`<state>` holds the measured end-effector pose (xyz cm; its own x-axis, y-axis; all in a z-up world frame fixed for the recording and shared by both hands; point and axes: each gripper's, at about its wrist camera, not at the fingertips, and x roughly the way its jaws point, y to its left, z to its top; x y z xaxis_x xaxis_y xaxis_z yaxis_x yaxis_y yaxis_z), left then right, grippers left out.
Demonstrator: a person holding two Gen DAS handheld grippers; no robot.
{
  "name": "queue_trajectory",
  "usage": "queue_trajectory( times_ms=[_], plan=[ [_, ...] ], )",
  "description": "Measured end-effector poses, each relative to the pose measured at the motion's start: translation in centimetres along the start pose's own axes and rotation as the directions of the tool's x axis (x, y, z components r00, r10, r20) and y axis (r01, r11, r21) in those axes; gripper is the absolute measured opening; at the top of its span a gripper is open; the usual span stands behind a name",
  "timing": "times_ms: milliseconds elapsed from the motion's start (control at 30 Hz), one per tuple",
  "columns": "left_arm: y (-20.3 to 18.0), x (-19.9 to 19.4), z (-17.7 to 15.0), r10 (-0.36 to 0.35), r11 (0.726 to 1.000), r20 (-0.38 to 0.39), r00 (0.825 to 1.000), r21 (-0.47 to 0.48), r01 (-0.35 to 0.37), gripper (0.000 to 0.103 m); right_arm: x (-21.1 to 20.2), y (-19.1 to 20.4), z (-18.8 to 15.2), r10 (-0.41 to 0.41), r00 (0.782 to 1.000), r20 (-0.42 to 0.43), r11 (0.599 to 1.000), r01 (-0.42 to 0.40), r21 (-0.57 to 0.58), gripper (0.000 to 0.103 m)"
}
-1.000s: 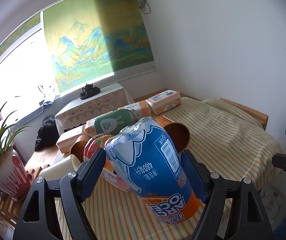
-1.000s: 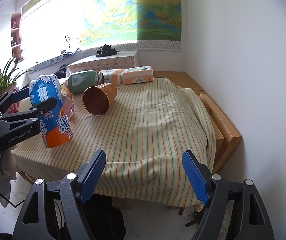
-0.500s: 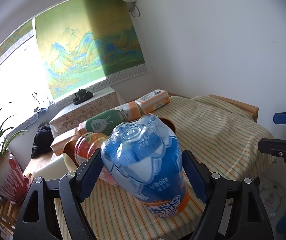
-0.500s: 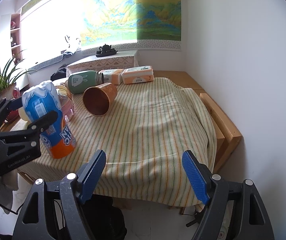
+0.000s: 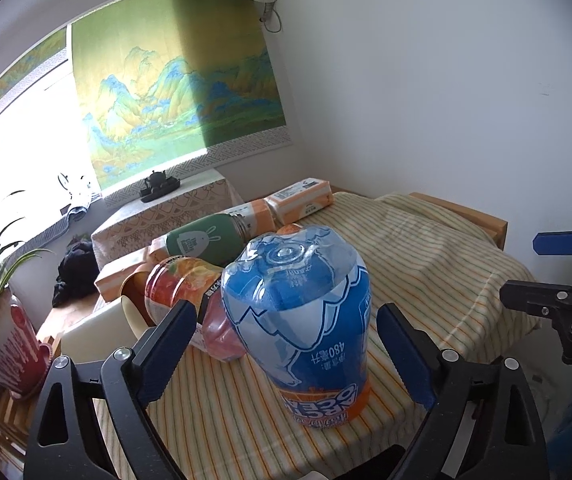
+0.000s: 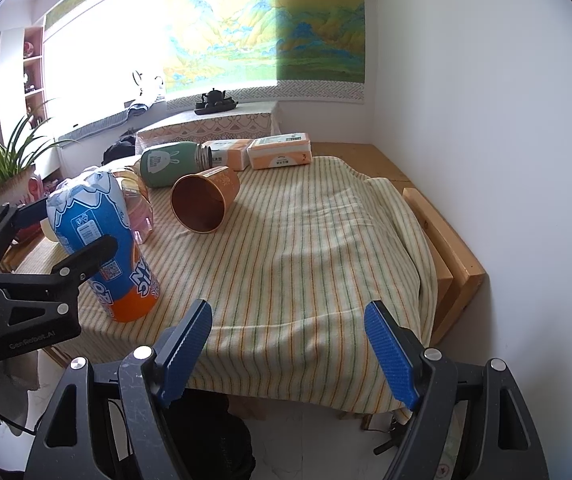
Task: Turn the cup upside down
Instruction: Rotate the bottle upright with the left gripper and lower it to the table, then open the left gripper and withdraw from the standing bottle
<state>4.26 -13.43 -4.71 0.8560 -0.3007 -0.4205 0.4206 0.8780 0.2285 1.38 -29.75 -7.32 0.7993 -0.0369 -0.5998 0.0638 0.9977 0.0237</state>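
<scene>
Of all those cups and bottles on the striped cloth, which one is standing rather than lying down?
The blue and orange cup, standing upside down. The brown cup and green bottle lie on their sides.

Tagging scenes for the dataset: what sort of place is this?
Most likely a room in a home, not a lab: a landscape scroll hangs by the window, a potted plant stands nearby, and a striped cloth covers the wooden table.

A table under a striped cloth (image 6: 325,248) bears an inverted blue-orange cup (image 6: 102,240), a tipped brown cup (image 6: 206,200), a green flask (image 6: 170,163).
</scene>
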Motion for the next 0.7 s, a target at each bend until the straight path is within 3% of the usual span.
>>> queue_trajectory(
  times_ms=[100,400,500,700],
  plan=[
    [0.5,-0.5,-0.3,-0.001,1.000,-0.001,1.000,-0.014,0.001,0.101,-0.1,0.3,0.1,-0.004,1.000,0.009,1.000,0.004,-0.002,0.075],
    [2.5,-2.2,-0.6,-0.011,0.996,0.003,1.000,-0.084,0.011,0.102,-0.3,1.3,0.4,-0.014,0.999,0.042,1.000,0.015,-0.007,0.076],
    [3.3,-3.2,-1.1,-0.004,0.995,0.003,1.000,-0.102,0.005,0.102,-0.5,1.9,0.5,-0.021,0.997,0.071,1.000,0.022,-0.013,0.081],
    [5.8,-4.9,-2.0,0.013,0.979,-0.008,1.000,-0.204,-0.014,0.102,-1.1,3.0,0.7,-0.017,0.991,0.129,1.000,0.019,-0.013,0.082]
  ],
)
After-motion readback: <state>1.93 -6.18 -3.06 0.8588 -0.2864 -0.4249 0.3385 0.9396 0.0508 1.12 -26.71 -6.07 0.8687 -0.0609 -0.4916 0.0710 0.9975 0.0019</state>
